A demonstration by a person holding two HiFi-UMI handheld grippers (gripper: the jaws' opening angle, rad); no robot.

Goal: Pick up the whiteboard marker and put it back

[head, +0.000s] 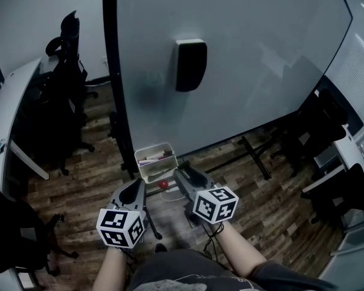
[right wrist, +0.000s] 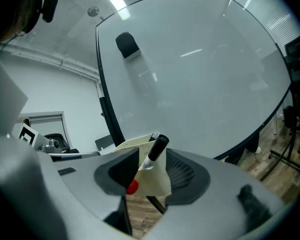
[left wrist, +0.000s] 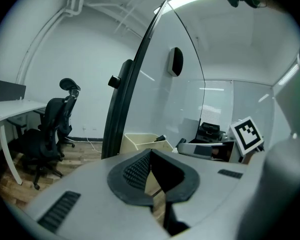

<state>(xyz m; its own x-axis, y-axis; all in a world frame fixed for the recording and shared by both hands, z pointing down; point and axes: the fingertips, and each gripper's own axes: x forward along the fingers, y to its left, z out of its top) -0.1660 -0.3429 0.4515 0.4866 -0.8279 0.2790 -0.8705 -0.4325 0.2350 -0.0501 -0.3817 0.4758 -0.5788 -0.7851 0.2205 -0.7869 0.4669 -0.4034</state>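
Observation:
The whiteboard marker (right wrist: 151, 160) has a white body, a black cap and a red end. It hangs tilted between the wide-apart jaws of my right gripper (right wrist: 149, 171), which is open; I cannot tell whether it touches a pad. In the head view only its red end (head: 164, 185) shows, just below a cream box (head: 147, 173) of markers at the whiteboard's lower edge. My right gripper (head: 179, 176) points at that box (right wrist: 132, 145). My left gripper (head: 135, 185) is beside it on the left, its jaws (left wrist: 150, 159) shut with nothing in them, the box (left wrist: 140, 140) just ahead.
A large whiteboard (head: 230, 59) on a wheeled stand (head: 255, 157) fills the view ahead, with a black eraser (head: 190, 64) stuck to it. Black office chairs (head: 67, 102) and a white desk (head: 9, 117) stand on the left. More chairs and desks (head: 343, 156) stand on the right.

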